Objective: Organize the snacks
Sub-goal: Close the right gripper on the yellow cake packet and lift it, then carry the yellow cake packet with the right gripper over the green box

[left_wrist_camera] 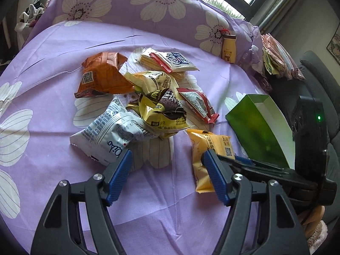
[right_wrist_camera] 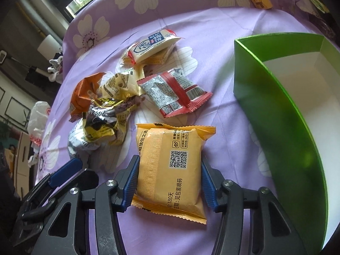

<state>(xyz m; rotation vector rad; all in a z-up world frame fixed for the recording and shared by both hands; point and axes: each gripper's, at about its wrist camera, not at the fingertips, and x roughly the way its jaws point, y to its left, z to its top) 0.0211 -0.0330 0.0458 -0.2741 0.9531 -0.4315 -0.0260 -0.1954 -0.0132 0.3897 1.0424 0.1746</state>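
Note:
A pile of snack packets lies on a purple flowered cloth: an orange bag [left_wrist_camera: 102,74], a white and blue bag [left_wrist_camera: 106,133], a crumpled yellow and brown bag [left_wrist_camera: 161,112], a red and silver packet [left_wrist_camera: 197,104] and a white packet on wafers [left_wrist_camera: 170,62]. A yellow-orange packet [right_wrist_camera: 170,170] lies flat between the pads of my right gripper [right_wrist_camera: 169,182], which touch its sides. It also shows in the left wrist view [left_wrist_camera: 204,148]. My left gripper [left_wrist_camera: 166,161] is open and empty just in front of the pile. An open green box [right_wrist_camera: 286,106] with a white inside stands to the right.
A small yellow bear bottle [left_wrist_camera: 229,48] stands at the back by a raised flowered cushion [left_wrist_camera: 127,4]. Folded packets [left_wrist_camera: 276,59] lie at the far right edge beside a grey sofa [left_wrist_camera: 323,80]. The right gripper body [left_wrist_camera: 276,170] sits close on the left gripper's right.

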